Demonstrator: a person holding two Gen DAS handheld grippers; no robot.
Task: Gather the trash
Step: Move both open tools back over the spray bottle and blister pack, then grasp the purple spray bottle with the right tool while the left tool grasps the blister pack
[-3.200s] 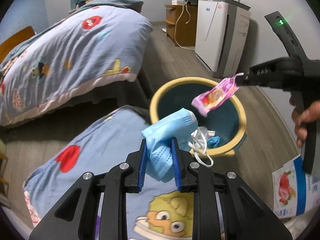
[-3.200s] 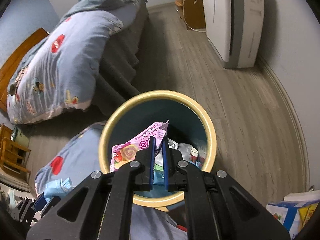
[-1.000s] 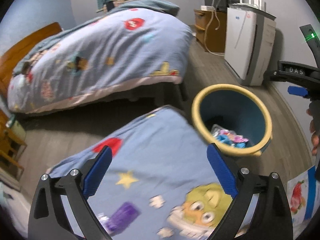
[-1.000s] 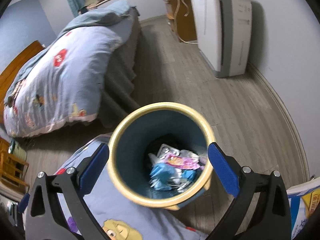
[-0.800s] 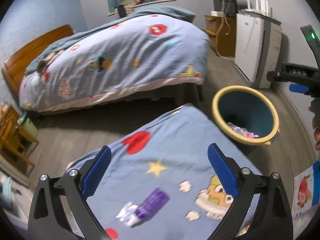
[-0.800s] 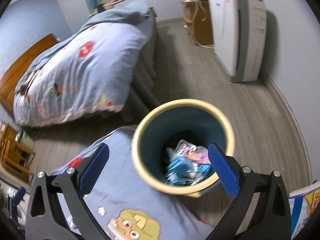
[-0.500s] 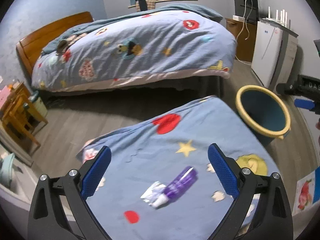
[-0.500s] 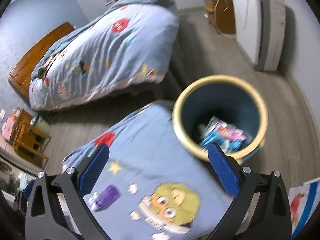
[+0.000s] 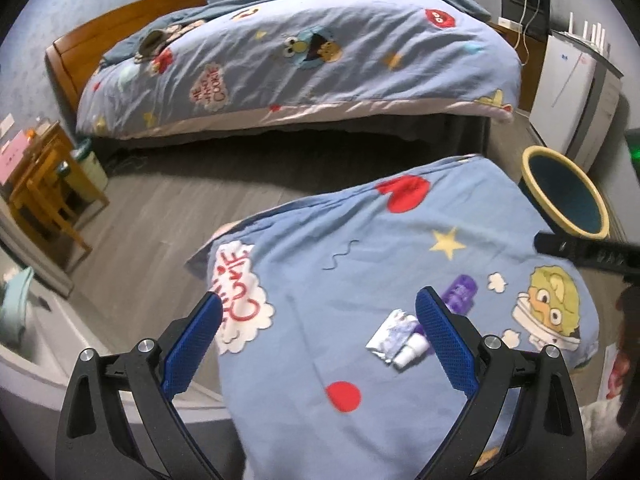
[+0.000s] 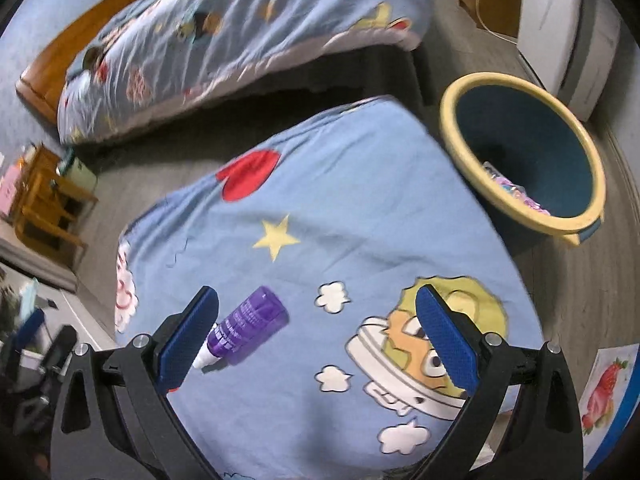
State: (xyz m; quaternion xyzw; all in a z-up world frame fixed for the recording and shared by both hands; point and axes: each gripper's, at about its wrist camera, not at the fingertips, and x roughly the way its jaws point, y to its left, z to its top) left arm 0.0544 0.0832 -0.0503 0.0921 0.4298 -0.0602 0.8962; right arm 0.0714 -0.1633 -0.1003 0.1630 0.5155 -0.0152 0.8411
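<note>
both jaws we hold released, left gripper (image 9: 318,338) and right gripper (image 10: 318,338), above the purple bottle (image 10: 250,326) beside the foil wrapper (image 9: 390,336).

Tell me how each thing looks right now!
Left claw: wide open, empty.
Right claw: wide open, empty.
Purple plastic bottle: lying on its side.
Crinkled silver foil wrapper: lying flat beside the bottle.
Round blue bin with yellow rim: uncovered, trash inside.
</note>
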